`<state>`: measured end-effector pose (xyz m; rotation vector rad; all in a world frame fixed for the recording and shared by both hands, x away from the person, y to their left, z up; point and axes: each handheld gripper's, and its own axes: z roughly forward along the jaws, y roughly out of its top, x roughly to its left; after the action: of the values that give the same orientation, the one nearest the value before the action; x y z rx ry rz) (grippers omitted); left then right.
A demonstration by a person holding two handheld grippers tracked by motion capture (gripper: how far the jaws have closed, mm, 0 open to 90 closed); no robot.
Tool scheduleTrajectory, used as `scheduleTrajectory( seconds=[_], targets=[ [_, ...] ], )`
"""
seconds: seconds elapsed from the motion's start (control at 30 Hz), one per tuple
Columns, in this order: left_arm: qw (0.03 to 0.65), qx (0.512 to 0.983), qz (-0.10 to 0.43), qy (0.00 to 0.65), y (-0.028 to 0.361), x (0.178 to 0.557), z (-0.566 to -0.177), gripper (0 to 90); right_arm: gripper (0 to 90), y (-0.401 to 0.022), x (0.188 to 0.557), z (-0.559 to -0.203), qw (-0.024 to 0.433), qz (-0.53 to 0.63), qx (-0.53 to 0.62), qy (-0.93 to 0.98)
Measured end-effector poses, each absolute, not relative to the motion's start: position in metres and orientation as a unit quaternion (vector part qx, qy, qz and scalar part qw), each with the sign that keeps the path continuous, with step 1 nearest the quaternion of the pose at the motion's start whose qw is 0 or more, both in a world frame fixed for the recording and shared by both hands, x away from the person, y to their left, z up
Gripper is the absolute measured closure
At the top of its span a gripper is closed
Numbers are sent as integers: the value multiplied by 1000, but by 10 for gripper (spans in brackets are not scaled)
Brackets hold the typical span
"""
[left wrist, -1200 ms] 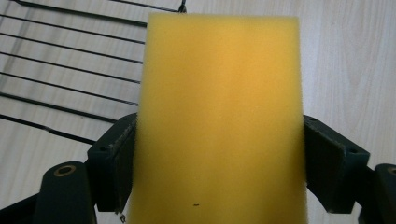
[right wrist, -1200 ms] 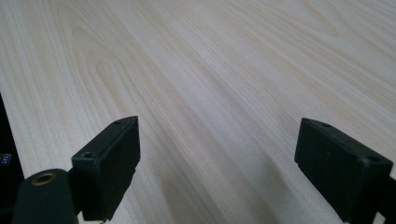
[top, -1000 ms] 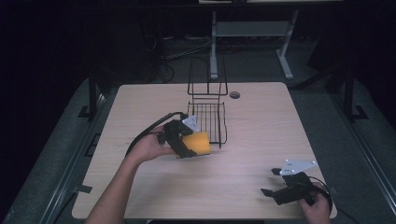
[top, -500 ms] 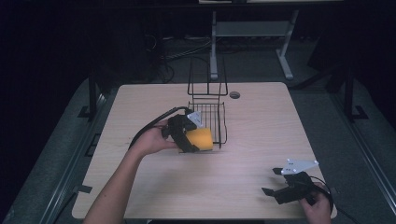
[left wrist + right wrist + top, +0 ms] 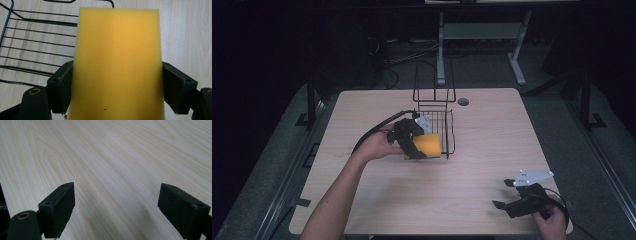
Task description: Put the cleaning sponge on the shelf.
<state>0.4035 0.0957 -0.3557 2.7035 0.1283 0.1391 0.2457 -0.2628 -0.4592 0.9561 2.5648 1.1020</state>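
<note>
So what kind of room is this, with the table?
Probably a lab or workshop for recording tasks, not a home: a bare wooden table in a dark room, cables on the floor, and another desk's metal legs behind it.

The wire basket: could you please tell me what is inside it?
The wire basket shows bare wires with table beneath. The yellow sponge, held in the left gripper, covers its near corner, so that part stays unseen.
</note>
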Motion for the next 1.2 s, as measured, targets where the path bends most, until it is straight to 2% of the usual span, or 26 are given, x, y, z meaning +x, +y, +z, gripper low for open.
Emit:
scheduleTrajectory(
  seconds=[0.5, 1.2],
  targets=[
    [215, 974, 59, 41, 92, 419, -356, 214, 139, -260, 244, -457, 93, 379, 318, 864],
    [195, 979, 49, 41, 82, 438, -380, 214, 139, -262, 246, -457, 92, 376, 322, 864]
  ],
)
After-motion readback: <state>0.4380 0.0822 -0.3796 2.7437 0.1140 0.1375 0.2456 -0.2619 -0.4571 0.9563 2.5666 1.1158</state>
